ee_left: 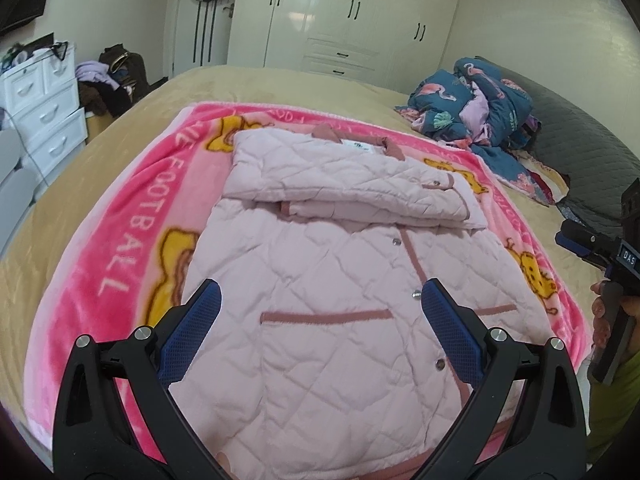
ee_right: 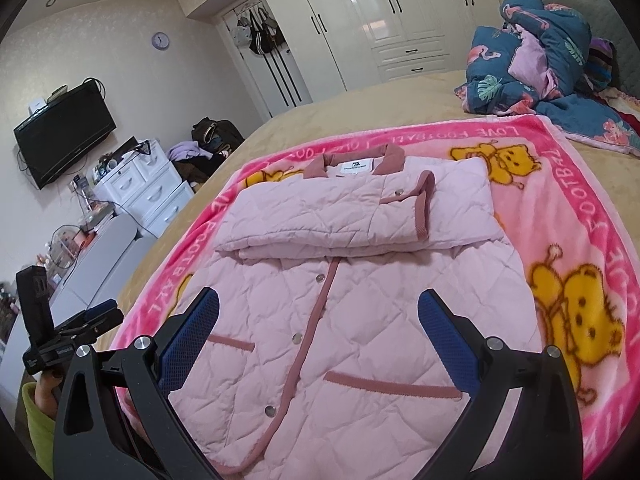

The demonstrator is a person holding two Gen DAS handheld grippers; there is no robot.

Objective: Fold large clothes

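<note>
A pale pink quilted jacket (ee_left: 332, 280) (ee_right: 340, 320) lies front-up on a pink cartoon blanket (ee_left: 132, 232) (ee_right: 560, 240), hem toward me. Both sleeves are folded across its chest below the collar (ee_right: 352, 164). My left gripper (ee_left: 320, 300) hovers open over the lower left part of the jacket, nothing between its blue pads (ee_left: 200, 320). My right gripper (ee_right: 318, 308) hovers open over the lower right part, also holding nothing. In the left wrist view the right gripper (ee_left: 600, 248) shows at the far right, held by a hand; in the right wrist view the left gripper (ee_right: 80, 328) shows at the far left.
The blanket covers a tan bed (ee_left: 280, 84). A heap of blue flamingo bedding (ee_left: 480, 104) (ee_right: 540, 56) sits at the bed's far right. White drawers (ee_left: 44, 116), a bag of clothes (ee_left: 116, 80), a wall TV (ee_right: 64, 132) and white wardrobes (ee_right: 380, 20) stand beyond.
</note>
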